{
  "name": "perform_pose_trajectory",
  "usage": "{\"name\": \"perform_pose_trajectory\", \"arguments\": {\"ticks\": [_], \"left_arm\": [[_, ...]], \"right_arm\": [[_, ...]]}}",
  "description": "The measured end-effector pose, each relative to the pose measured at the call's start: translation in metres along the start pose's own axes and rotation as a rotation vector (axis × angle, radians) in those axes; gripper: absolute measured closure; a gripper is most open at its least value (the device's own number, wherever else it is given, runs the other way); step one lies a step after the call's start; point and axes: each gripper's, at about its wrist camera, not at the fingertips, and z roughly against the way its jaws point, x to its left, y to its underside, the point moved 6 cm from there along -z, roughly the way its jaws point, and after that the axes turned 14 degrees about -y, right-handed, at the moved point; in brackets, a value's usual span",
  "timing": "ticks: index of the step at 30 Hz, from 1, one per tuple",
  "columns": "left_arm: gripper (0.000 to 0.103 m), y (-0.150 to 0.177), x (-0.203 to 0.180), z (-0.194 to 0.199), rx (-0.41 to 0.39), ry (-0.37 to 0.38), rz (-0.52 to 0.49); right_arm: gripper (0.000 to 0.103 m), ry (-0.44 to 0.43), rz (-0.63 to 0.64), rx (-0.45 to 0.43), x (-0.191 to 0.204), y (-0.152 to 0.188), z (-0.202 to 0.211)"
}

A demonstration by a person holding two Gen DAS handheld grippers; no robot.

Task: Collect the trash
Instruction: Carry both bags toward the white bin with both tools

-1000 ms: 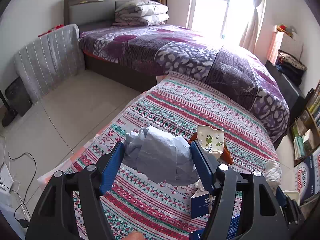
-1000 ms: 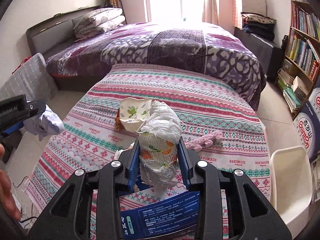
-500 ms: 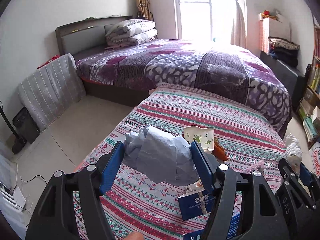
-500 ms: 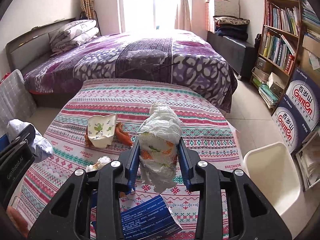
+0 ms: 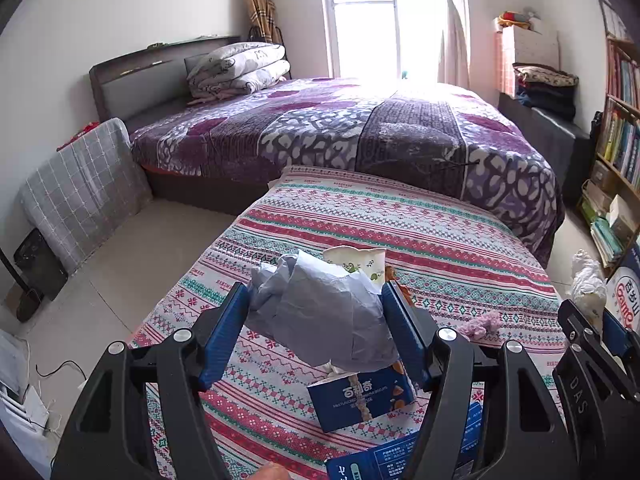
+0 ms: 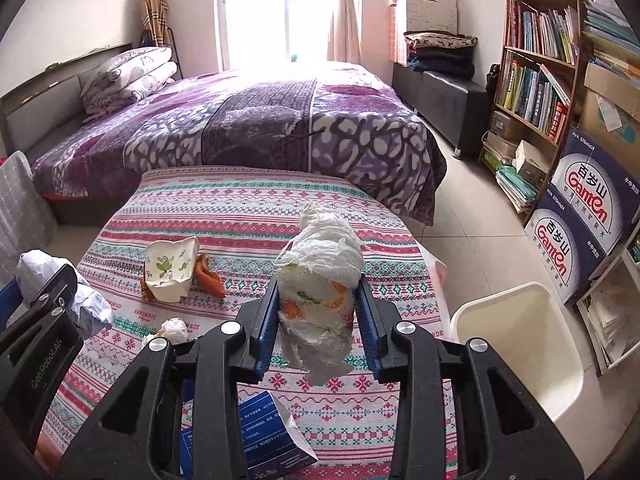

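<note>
My left gripper (image 5: 318, 326) is shut on a crumpled grey-blue paper wad (image 5: 320, 312), held above the patterned tablecloth (image 5: 420, 232). My right gripper (image 6: 318, 314) is shut on a crumpled white plastic wrapper (image 6: 320, 280) with orange and green print. A white bin (image 6: 516, 348) stands on the floor to the right of the table. On the cloth lie a crushed paper cup (image 6: 170, 270), an orange peel (image 6: 210, 274), a small white paper ball (image 6: 174, 328), a pink scrap (image 5: 482, 324) and blue cartons (image 5: 360, 398) (image 6: 264, 436).
A bed with a purple blanket (image 6: 260, 120) stands behind the table. A bookshelf (image 6: 536, 76) and stacked Ganten boxes (image 6: 580, 216) line the right wall. A grey folded mat (image 5: 84, 188) leans at the left. Tiled floor lies on both sides.
Both grippers have swung to the right with their trash still held. The white bin has come further into the right wrist view, and the right gripper now shows at the left view's right edge.
</note>
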Motion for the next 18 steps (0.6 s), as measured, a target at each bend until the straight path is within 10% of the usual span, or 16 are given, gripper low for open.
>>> {"name": "perform_pose_trajectory", "arguments": {"ticks": [18], "left_arm": [[0.036, 0.002, -0.044, 0.029, -0.037, 0.063, -0.053]], "right_arm": [[0.069, 0.064, -0.037, -0.010, -0.044, -0.001, 0.014]]}}
